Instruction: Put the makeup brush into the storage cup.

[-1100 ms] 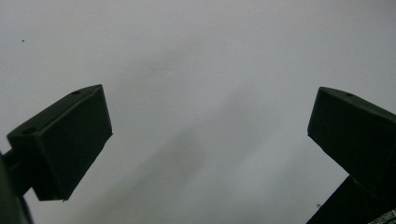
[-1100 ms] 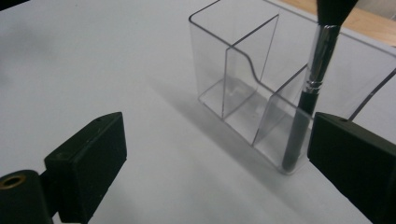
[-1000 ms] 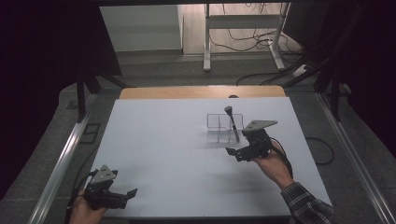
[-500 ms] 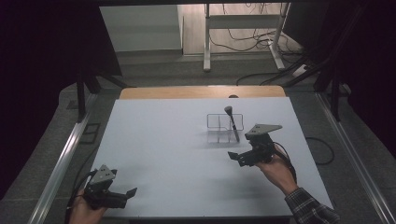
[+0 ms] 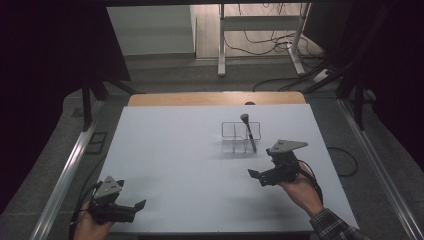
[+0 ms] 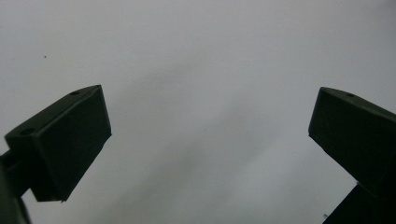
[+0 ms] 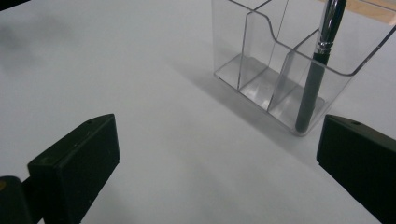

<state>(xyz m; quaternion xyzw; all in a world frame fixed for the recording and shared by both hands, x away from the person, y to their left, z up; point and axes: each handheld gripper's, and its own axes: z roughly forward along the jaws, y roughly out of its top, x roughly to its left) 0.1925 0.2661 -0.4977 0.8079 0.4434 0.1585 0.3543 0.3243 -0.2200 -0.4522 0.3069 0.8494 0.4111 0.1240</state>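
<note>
1. Brush: head cut off by top edge in right gripper view; in high view, too small to tell bristles.
2. Clear organizer: far rim and right end cropped beside the brush.
3. Left hand: cut by bottom edge.
</note>
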